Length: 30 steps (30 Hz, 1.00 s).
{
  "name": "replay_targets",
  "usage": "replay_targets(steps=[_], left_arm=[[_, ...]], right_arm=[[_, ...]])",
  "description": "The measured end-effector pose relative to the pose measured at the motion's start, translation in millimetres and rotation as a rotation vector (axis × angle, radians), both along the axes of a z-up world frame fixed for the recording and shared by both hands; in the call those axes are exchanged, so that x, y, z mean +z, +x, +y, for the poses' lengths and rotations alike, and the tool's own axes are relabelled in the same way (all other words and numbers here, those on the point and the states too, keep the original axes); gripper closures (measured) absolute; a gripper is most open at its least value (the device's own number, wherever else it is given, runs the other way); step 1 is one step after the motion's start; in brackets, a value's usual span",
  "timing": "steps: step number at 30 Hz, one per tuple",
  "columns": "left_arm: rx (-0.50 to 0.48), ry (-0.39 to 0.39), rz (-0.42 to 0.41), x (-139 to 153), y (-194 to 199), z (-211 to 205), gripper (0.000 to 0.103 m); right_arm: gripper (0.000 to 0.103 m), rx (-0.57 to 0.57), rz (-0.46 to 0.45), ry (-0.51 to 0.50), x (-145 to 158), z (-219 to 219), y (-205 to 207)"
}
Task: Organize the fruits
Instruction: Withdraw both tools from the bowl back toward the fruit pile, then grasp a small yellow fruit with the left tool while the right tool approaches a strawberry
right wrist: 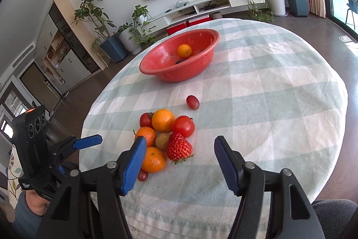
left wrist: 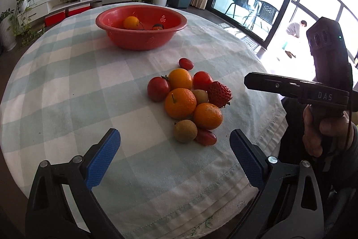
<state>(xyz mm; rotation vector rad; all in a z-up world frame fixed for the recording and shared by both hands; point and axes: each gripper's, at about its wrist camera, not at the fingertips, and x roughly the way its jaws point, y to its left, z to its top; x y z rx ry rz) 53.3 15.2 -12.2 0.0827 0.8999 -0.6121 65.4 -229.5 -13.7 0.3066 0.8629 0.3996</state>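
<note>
A red colander bowl (left wrist: 141, 37) stands at the far side of the round table and holds an orange (left wrist: 131, 22); it also shows in the right wrist view (right wrist: 179, 73). A heap of fruit lies nearer: oranges (left wrist: 180, 103), tomatoes (left wrist: 158, 89), a strawberry (left wrist: 219, 93), brownish fruits (left wrist: 185, 131) and grapes (left wrist: 206, 137). A lone grape (left wrist: 185, 63) lies behind the heap. My left gripper (left wrist: 174, 145) is open and empty, just in front of the heap. My right gripper (right wrist: 179, 150) is open and empty, its jaws either side of the strawberry (right wrist: 179, 147).
The table wears a pale green checked cloth (left wrist: 78, 93), with its edge close below both grippers. The right gripper (left wrist: 290, 86) and the hand holding it hang at the table's right side. Plants, a TV cabinet and glass doors stand behind.
</note>
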Motion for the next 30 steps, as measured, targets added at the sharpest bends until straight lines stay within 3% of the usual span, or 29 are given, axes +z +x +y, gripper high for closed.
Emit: replay_targets(steps=[2,5,14,18,20,23,30], left_arm=[[-0.025,0.032,0.015,-4,3,-8,0.032],[-0.045,0.058,0.032,-11,12,-13,0.046],[-0.088,0.078,0.074,-17,25,-18,0.061],[-0.091,0.073,0.086,-20,28,-20,0.062],[-0.088,0.066,0.091,-20,29,-20,0.071],[-0.092,0.065,0.095,-20,30,-21,0.077],[-0.097,0.065,0.098,-20,31,-26,0.077]], right_arm=[[0.045,0.008,0.003,-0.003,-2,1,-3],[0.048,0.020,0.006,-0.009,-5,4,-7],[0.049,0.030,0.016,-0.014,-8,7,-10],[0.049,0.032,0.020,-0.018,-9,9,-10],[0.049,0.034,0.021,-0.019,-10,9,-10],[0.050,0.037,0.023,-0.020,-10,10,-10],[0.050,0.045,0.023,-0.029,-10,12,-10]])
